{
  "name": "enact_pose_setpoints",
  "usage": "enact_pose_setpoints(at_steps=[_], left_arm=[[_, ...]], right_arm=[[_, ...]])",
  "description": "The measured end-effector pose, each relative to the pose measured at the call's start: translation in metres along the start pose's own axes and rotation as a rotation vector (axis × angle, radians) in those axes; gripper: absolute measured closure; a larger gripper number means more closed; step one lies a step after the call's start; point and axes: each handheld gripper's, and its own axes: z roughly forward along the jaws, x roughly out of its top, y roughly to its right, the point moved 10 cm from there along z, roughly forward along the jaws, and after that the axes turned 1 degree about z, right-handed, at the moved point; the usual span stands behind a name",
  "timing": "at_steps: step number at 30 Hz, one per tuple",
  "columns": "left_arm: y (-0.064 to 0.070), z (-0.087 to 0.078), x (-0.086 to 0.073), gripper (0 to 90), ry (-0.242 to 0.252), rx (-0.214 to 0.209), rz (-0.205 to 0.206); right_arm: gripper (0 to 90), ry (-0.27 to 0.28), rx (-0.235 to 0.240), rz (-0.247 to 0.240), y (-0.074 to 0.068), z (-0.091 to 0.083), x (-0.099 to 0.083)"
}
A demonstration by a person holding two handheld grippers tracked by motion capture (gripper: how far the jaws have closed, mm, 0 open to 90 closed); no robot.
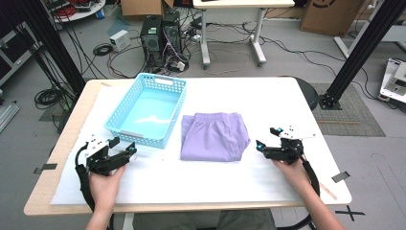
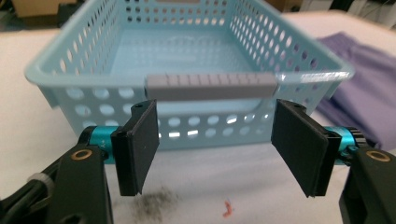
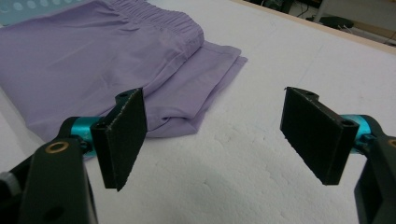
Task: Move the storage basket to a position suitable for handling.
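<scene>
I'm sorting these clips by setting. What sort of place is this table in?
Probably a lab or workshop used for recording, not a home. Open desktop computer towers stand on the floor among loose cables, cardboard boxes sit behind, and black frame struts flank the table.

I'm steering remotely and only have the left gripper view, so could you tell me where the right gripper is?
Observer: The right gripper hovers open beside the folded purple garment, at its right edge.
Operator: Thank you. Is the garment touching the basket?
Observer: The high view shows a narrow gap between it and the blue basket.
Operator: And its waistband?
Observer: The elastic waistband lies at the far end, away from the person.
</scene>
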Motion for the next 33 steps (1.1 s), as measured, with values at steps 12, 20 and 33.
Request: enact_pose_setpoints(at_steps=[12, 20, 33], left_arm=[[-0.013, 0.026, 0.002, 31.5, -0.025, 0.080, 0.014], [-0.013, 0.030, -0.002, 35.0, -0.048, 0.062, 0.021], [-0.047, 0.030, 0.009, 33.7, 0.007, 0.252, 0.032]], right_arm=[[23.5, 0.004, -0.002, -0.006, 0.000, 0.001, 0.000], [23.6, -0.004, 0.004, -0.018, -0.006, 0.004, 0.001], [23.6, -0.019, 0.019, -0.034, -0.012, 0.008, 0.000]])
